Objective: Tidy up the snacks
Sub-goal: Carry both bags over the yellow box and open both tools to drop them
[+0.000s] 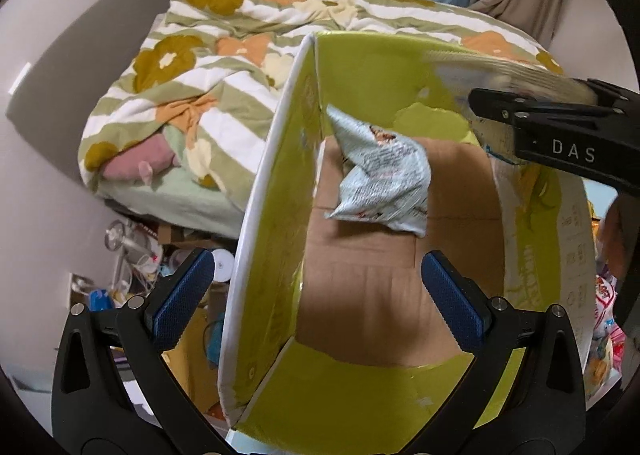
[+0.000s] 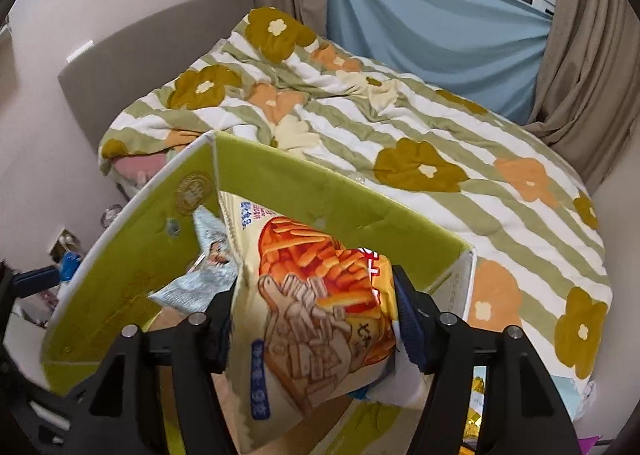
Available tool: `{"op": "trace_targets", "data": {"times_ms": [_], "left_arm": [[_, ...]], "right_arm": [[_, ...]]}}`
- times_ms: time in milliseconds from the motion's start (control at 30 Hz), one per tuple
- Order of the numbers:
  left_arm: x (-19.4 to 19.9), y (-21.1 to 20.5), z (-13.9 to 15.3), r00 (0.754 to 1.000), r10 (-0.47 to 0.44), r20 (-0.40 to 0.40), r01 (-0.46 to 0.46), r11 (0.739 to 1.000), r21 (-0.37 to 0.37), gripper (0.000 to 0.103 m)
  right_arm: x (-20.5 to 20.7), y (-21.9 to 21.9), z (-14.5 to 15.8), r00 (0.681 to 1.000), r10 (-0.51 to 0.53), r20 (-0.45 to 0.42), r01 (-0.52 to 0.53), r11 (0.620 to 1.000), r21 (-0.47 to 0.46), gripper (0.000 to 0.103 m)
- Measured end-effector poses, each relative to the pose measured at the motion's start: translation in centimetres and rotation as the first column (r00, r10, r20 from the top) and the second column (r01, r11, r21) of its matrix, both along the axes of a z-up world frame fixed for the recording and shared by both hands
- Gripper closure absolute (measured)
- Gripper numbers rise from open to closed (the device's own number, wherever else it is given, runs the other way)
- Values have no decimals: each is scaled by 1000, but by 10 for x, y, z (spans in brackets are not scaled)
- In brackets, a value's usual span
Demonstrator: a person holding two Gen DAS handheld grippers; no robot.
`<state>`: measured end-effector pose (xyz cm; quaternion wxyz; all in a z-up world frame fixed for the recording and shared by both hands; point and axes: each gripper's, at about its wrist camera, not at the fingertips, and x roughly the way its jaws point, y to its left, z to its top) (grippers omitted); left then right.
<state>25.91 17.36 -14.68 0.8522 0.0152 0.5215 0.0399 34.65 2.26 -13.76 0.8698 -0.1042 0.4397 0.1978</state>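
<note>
Open green cardboard box [image 1: 276, 239]: glossy walls, matt brown floor w/ creases. Inside box, crumpled pale-blue foil snack packet [image 1: 380, 179], shiny. Above box, orange-printed plastic snack bag [image 2: 316, 295], glossy. Behind box, striped floral cloth quilt [image 2: 360, 115], soft, matt.

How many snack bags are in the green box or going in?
2. A pale blue bag lies on the box floor. An orange-and-yellow bag sits between the right gripper's fingers above the box. More snacks lie outside by the right wall; others may be hidden.
</note>
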Motion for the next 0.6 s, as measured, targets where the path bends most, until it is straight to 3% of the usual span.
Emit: {"op": "trace_targets", "data": {"times_ms": [33, 67, 100, 333, 600], "left_arm": [[-1, 1, -2, 1000, 3, -4, -3, 1000, -5, 0], [-1, 3, -3, 1000, 5, -6, -5, 1000, -9, 0], [-2, 3, -4, 1000, 6, -7, -6, 1000, -11, 0], [-7, 5, 7, 1000, -1, 9, 1, 1000, -23, 0], [-13, 4, 42, 997, -36, 70, 37, 999, -15, 0]], "right_arm": [[1, 0, -2, 1000, -5, -2, 5, 1000, 3, 16], [3, 0, -5, 1000, -8, -9, 9, 1000, 15, 5], [2, -2, -6, 1000, -11, -12, 12, 999, 31, 0], [-13, -5, 5, 999, -10, 36, 10, 1000, 11, 0], [-40, -28, 55, 995, -62, 72, 57, 996, 73, 0]]}}
